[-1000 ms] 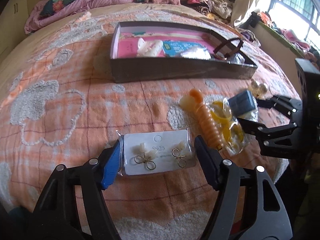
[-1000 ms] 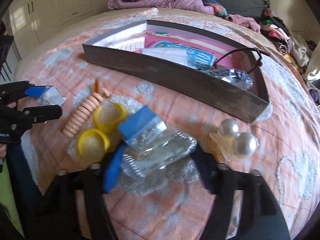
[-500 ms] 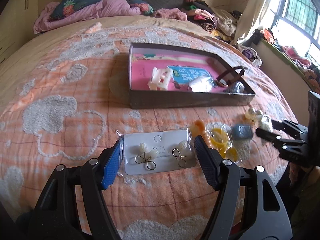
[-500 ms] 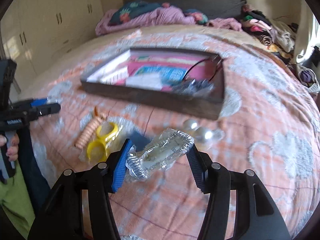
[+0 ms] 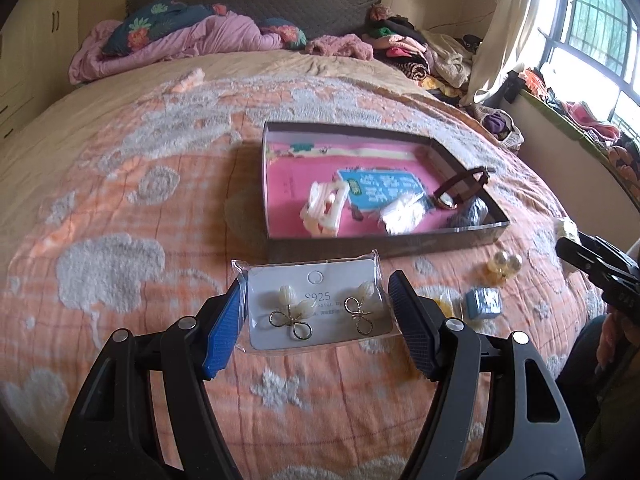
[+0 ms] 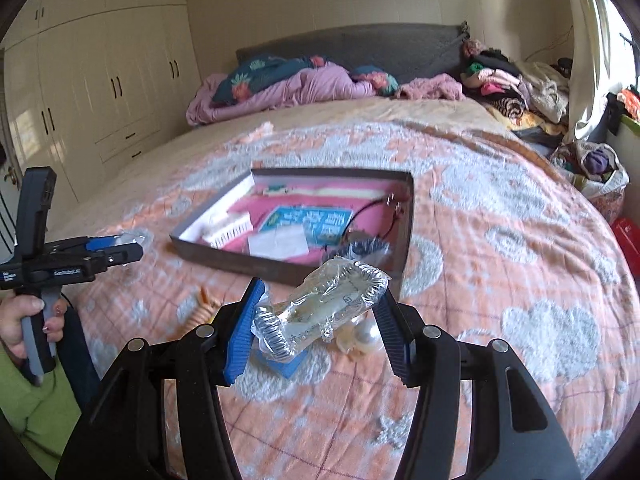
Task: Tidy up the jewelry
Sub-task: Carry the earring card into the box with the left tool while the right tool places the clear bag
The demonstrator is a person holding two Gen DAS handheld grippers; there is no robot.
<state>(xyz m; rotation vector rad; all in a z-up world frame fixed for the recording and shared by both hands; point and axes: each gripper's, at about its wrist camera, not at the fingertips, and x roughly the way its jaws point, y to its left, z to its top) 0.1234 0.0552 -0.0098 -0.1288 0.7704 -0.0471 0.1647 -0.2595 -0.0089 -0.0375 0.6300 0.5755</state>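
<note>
My left gripper (image 5: 316, 320) is shut on a white earring card in a clear bag (image 5: 316, 304), held above the bedspread in front of the dark box (image 5: 384, 246). My right gripper (image 6: 318, 322) is shut on a clear packet with a beaded bracelet (image 6: 320, 308), also lifted, in front of the same box (image 6: 280, 266). The box has a pink floor and holds a white hair clip (image 5: 324, 208), a blue card, a small clear bag and a brown strap. The right gripper shows at the right edge of the left wrist view (image 5: 592, 260); the left gripper shows at the left of the right wrist view (image 6: 116, 250).
On the orange bedspread near the box lie a pearl clip (image 5: 502, 266), a small blue box (image 5: 484, 302), a yellow item (image 5: 444, 304) and an orange spiral hair tie (image 6: 204, 310). Pillows and clothes lie at the bed's far end. Wardrobes (image 6: 92, 76) stand on the left.
Both grippers have risen and pulled back from the bedspread with their packets. The right gripper lifted the bracelet packet off the bed; the box now appears farther away in both views.
</note>
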